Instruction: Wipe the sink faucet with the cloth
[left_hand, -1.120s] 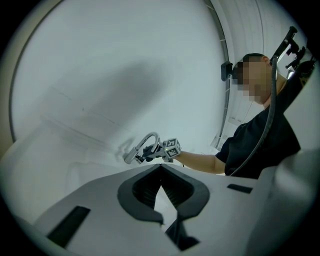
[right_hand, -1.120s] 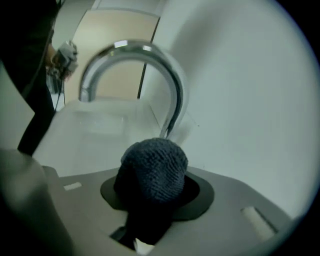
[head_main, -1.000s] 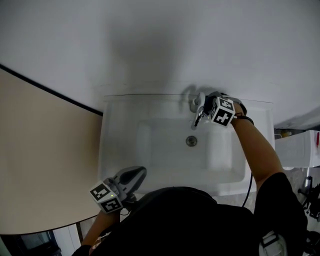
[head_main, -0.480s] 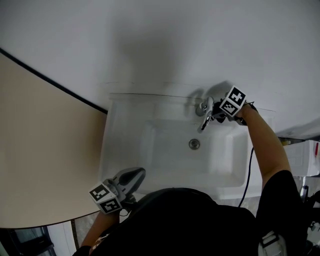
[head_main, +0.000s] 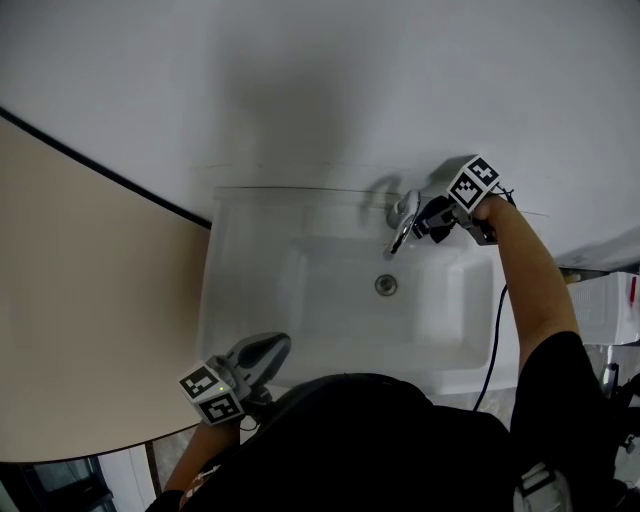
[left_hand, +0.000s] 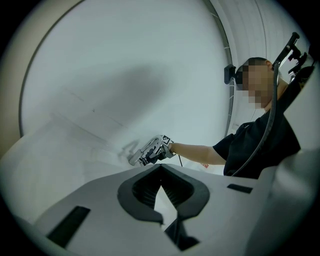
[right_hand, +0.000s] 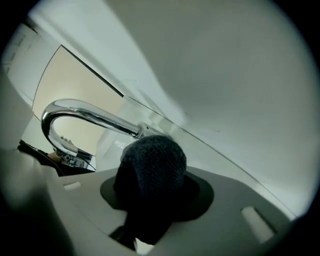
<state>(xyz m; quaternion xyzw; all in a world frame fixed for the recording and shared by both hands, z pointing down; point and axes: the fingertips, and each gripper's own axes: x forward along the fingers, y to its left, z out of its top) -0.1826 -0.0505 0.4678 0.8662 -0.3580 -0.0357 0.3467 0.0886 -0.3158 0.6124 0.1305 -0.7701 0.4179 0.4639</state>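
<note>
Dark knitted cloth (right_hand: 152, 165) bunches between the right gripper's (head_main: 432, 218) jaws, which pinch it at three o'clock of the chrome faucet (head_main: 403, 215). The left gripper (head_main: 275, 347), jaws pressed together, sits at the white sink's (head_main: 250, 300) seven o'clock edge.

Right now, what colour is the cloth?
The cloth is dark blue-black; best in right gripper view.
</note>
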